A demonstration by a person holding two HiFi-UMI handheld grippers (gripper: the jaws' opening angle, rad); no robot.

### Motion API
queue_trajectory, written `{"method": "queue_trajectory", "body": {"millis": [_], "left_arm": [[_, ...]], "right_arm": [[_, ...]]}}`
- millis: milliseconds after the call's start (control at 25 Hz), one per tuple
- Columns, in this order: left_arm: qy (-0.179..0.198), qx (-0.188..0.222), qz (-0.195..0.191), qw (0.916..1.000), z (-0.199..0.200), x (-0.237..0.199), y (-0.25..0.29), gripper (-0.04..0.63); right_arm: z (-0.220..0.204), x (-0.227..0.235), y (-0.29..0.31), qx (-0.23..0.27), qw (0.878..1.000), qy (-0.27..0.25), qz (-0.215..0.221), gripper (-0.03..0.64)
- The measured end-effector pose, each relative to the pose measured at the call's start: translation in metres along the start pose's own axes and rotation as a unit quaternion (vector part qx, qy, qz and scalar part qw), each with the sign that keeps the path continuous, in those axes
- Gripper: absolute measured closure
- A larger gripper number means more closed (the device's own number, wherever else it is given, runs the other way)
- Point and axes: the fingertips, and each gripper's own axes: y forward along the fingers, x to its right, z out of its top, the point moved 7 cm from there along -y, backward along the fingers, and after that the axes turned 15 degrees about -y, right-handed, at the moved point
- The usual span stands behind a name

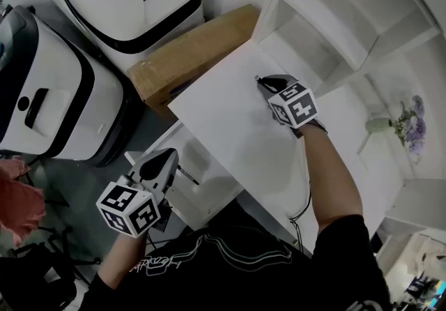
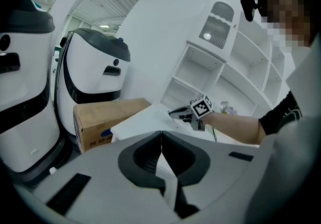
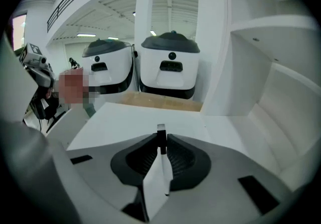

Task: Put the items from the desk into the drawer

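- No word, brand or number is being shown sharply enough to be read.
- On the cardboard box (image 2: 108, 120), at left of centre in the left gripper view, a blue oval mark and dark print are being shown, blurred.
- On the black shirt (image 1: 230, 261), at the bottom of the head view, pale script is being shown, illegible.

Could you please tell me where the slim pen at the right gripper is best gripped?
Pinch the pen across its dark end, coming down from above, as the right gripper does. It is thin and straight, so fingers closing square on its sides should keep it from slipping.
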Motion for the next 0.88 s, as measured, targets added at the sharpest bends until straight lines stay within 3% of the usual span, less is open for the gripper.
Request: {"method": "queue_trajectory", "body": {"millis": [280, 480, 680, 880], "left_arm": [[0.006, 0.007, -0.015, 0.9998, -0.009, 0.001, -0.038, 0.575], [0.005, 0.014, -0.020, 0.9997, -0.020, -0.006, -0.066, 0.574], [-0.001, 0.016, -0.022, 0.9996, -0.034, -0.017, -0.089, 0.574], [-0.016, 0.018, -0.019, 0.9995, -0.047, -0.038, -0.110, 0.574]], "right_arm": [[0.049, -0.085, -0.059, 0.084, 0.996, 0.032, 0.002, 0.540], [0.072, -0.156, -0.091, 0.117, 0.992, 0.037, 0.017, 0.540], [0.075, -0.222, -0.096, 0.123, 0.990, 0.048, 0.044, 0.540], [0.066, -0.285, -0.070, 0.097, 0.990, 0.056, 0.086, 0.540]]}}
